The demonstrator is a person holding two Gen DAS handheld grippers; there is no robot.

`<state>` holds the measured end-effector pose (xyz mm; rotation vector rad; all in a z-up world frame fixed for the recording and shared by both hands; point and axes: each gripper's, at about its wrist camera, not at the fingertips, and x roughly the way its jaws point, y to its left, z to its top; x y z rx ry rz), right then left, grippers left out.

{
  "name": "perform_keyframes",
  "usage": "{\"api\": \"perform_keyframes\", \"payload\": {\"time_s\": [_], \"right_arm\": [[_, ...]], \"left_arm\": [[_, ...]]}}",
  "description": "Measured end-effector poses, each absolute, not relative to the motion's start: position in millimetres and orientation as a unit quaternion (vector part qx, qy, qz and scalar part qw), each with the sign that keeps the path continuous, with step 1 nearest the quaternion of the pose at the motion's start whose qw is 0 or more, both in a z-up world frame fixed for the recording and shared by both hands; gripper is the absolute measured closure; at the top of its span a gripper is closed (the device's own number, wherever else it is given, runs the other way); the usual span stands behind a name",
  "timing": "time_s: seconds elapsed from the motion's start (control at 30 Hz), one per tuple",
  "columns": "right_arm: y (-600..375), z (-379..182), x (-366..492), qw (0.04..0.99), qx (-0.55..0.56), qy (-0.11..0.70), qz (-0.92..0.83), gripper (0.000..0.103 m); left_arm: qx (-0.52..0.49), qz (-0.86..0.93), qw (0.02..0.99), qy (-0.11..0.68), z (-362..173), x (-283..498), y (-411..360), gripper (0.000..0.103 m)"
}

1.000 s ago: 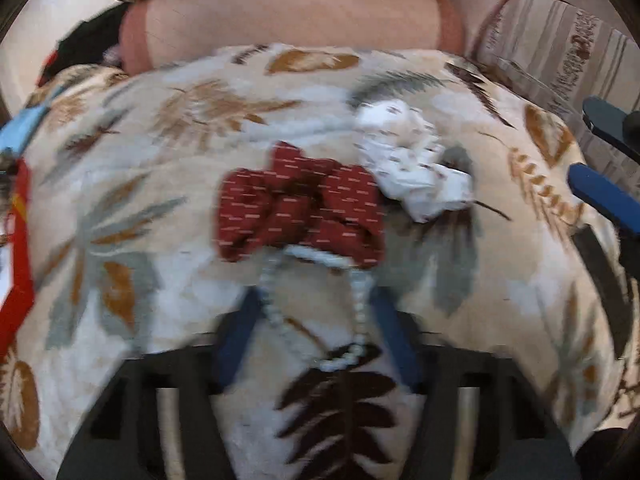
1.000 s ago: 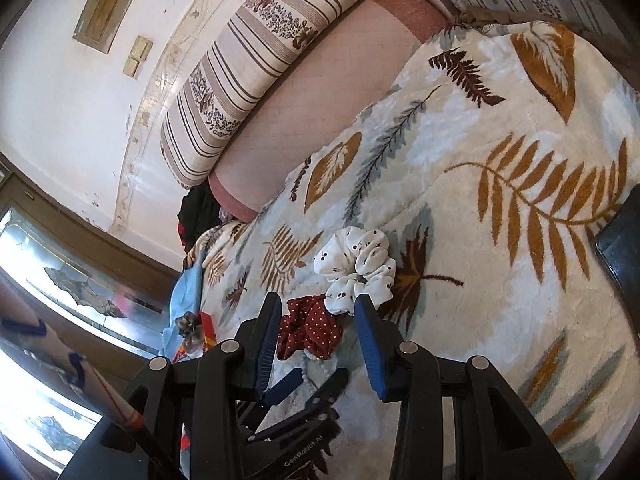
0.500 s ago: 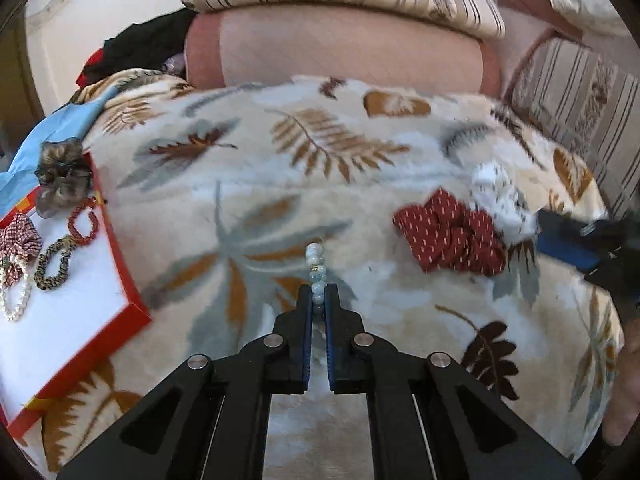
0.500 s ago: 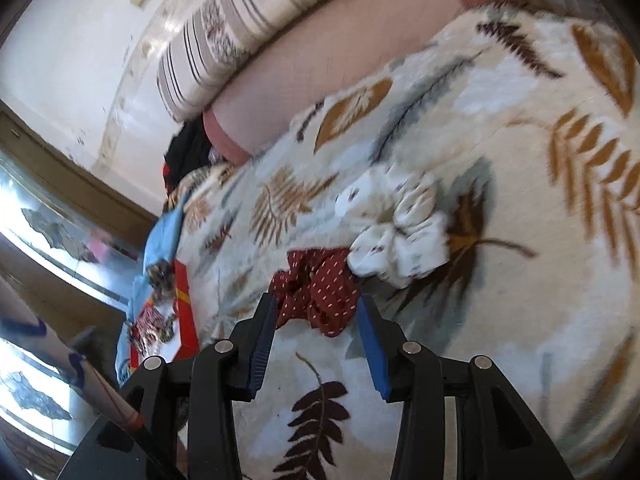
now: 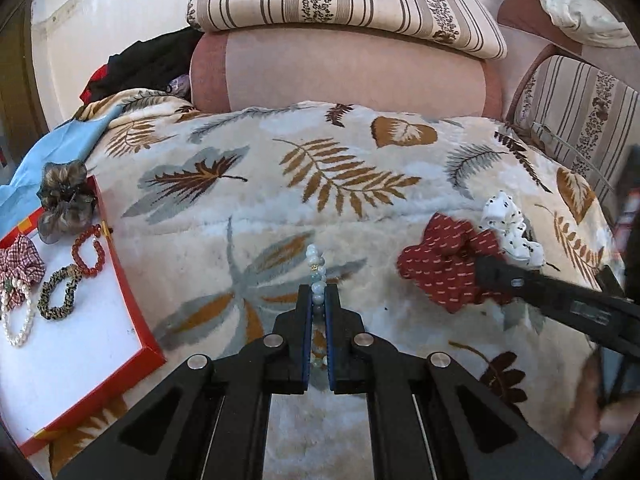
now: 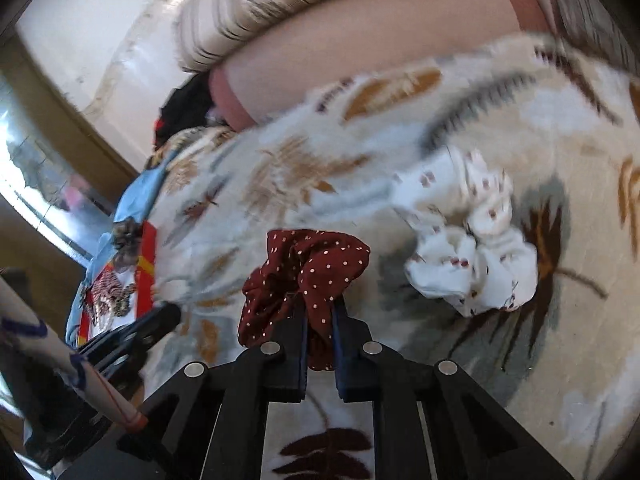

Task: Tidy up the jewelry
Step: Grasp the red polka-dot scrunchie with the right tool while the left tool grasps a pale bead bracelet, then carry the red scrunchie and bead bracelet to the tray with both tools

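Observation:
My left gripper [image 5: 318,293] is shut on a pale blue bead bracelet [image 5: 316,268], whose beads stick up past the fingertips above the leaf-print blanket [image 5: 340,184]. In the right wrist view my right gripper [image 6: 319,305] has its jaws closing on a dark red dotted scrunchie [image 6: 308,264], and the pads pinch its fabric. The same scrunchie [image 5: 436,264] shows at the right of the left wrist view. A white dotted scrunchie [image 6: 476,248] lies just right of it, free. A red-rimmed tray [image 5: 132,312] at the left holds a grey-brown scrunchie [image 5: 66,204], a red bead bracelet [image 5: 89,250] and other pieces.
Striped and pink cushions [image 5: 344,64] bound the blanket at the back, and another striped cushion [image 5: 580,120] stands at the right. Dark clothes [image 5: 148,64] and a blue cloth [image 5: 52,152] lie at the back left. A person's hand [image 5: 592,412] shows at lower right.
My left gripper shut on the bead bracelet and carried it left, away from the scrunchies, toward the tray. My right gripper came down over the red scrunchie and its jaws closed on it.

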<state>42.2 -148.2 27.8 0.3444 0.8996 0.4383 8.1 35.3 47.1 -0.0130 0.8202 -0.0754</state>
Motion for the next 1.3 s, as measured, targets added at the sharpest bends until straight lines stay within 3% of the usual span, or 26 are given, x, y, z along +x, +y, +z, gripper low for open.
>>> {"api": "perform_keyframes", "payload": {"time_s": [0.27,1.3], "right_arm": [[-151.9,58.1,18.1,0.884,0.157,0.375,0.230,0.092],[-152.9,60.9,11.6,0.884,0.157,0.376,0.229,0.092]], "left_arm": [[0.014,-0.023,0.925,0.378,52.7,5.8,33.6,0.097],[0.039,-0.004,0.935,0.352,65.1,-3.5,36.4,0.097]]}}
